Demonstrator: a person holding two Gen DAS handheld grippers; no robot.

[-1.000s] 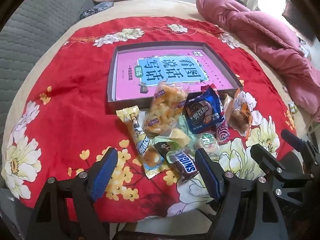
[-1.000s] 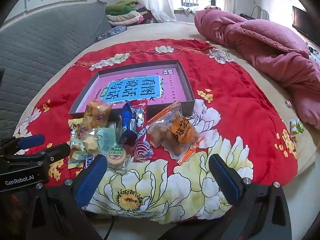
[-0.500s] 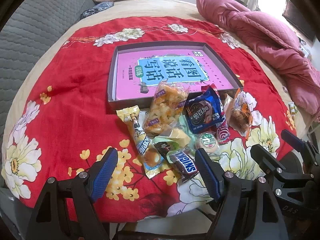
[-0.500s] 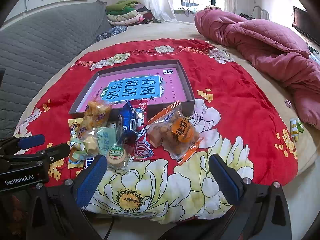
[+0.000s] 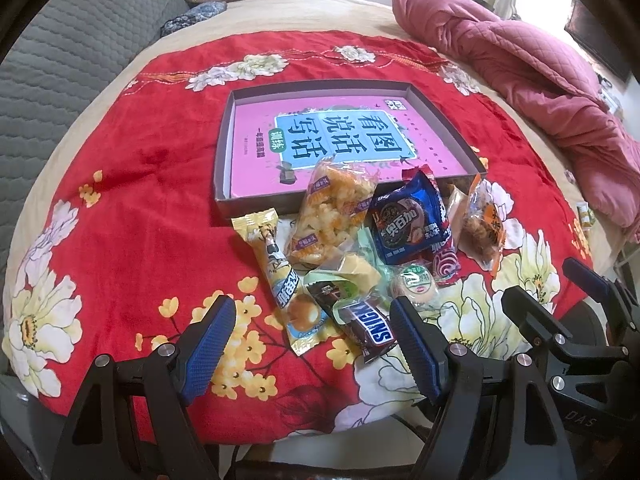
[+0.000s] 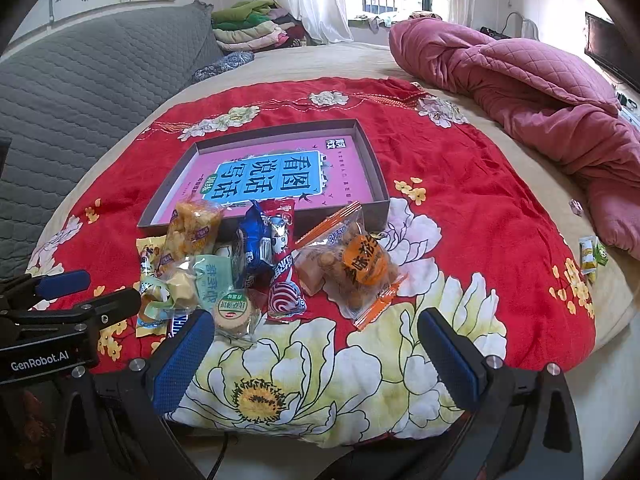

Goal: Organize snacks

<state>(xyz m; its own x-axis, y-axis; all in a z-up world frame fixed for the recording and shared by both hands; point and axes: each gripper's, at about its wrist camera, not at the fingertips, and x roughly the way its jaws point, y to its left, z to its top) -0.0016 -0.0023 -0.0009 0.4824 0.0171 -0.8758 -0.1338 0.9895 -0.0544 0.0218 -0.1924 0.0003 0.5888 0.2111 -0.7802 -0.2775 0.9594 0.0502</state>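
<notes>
A heap of wrapped snacks lies on the red flowered cloth in front of a shallow pink-bottomed box [image 5: 230, 168] [image 6: 382, 184]. In the heap are a Snickers bar [image 5: 370, 326], a yellow bar [image 5: 276, 264], a clear bag of twists [image 5: 336, 208] [image 6: 194, 232], a blue cookie pack [image 5: 408, 222] [image 6: 254, 246], a round cake [image 5: 414, 286] [image 6: 232, 314] and an orange-labelled bag [image 5: 482, 224] [image 6: 360, 268]. My left gripper [image 5: 312, 344] is open and empty near the Snickers bar. My right gripper [image 6: 316, 354] is open and empty, in front of the heap.
A pink quilt [image 6: 540, 92] lies at the right on the bed. A grey padded headboard [image 6: 80, 92] stands at the left. Folded clothes [image 6: 252, 30] are stacked at the far end. Small packets [image 6: 590, 254] lie by the cloth's right edge.
</notes>
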